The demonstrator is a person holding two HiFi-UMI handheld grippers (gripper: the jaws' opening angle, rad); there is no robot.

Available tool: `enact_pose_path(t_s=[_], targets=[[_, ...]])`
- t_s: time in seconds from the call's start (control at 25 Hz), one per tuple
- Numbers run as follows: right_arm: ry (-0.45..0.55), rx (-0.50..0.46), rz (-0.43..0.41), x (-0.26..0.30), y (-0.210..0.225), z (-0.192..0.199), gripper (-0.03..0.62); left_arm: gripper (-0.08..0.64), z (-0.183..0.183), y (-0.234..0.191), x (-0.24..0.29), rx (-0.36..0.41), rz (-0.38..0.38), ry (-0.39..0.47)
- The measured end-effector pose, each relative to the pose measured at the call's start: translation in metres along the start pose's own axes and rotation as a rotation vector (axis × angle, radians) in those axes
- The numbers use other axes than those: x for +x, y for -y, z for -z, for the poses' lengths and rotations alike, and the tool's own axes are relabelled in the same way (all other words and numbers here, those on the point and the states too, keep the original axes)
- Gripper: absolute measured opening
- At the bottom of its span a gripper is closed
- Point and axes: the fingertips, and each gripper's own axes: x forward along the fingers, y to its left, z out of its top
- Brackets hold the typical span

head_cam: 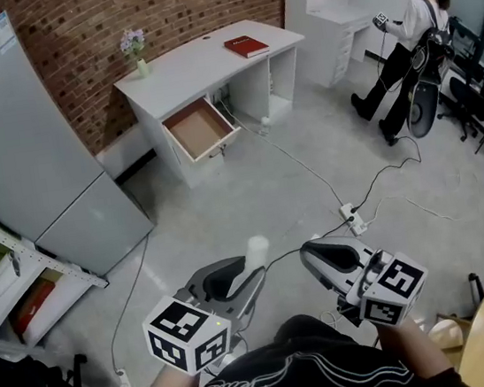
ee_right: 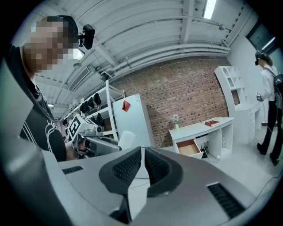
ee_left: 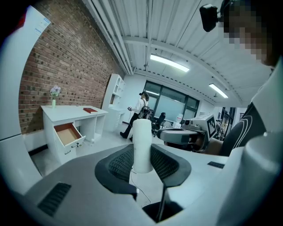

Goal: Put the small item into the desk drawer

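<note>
My left gripper point(head_cam: 247, 277) is shut on a small white cylinder point(head_cam: 257, 252) that stands upright between its dark pads point(ee_left: 116, 164) and rises above them point(ee_left: 142, 143). Beside it, my right gripper point(head_cam: 312, 256) is shut with nothing between its pads point(ee_right: 143, 160). From the right gripper view the left gripper point(ee_right: 95, 143) and the cylinder point(ee_right: 127, 139) show at the left. The white desk point(head_cam: 205, 59) stands across the floor by the brick wall. Its drawer point(head_cam: 200, 129) is pulled out and shows a bare brown bottom point(ee_left: 67, 133).
A red book point(head_cam: 246, 46) and a small flower vase point(head_cam: 138, 52) are on the desk. A grey fridge point(head_cam: 31, 155) and shelves point(head_cam: 13, 283) stand at the left. Cables and a power strip point(head_cam: 351, 216) lie on the floor. A person point(head_cam: 408, 39) stands far right.
</note>
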Motion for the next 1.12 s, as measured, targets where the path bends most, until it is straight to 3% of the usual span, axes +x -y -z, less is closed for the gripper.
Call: enact_pose_path(t_s=[0.52, 1.12], targets=[[0.018, 0.030, -0.039, 0.056, 0.078, -0.009, 0.054, 0.133, -0.023, -0.065, 0.061, -0.002, -0.021, -0.020], [-0.027, 0.113, -0.108, 0.180, 0.337, -0.069, 0.054, 0.133, -0.131, -0.238, 0.269, -0.049, -0.064, -0.103]])
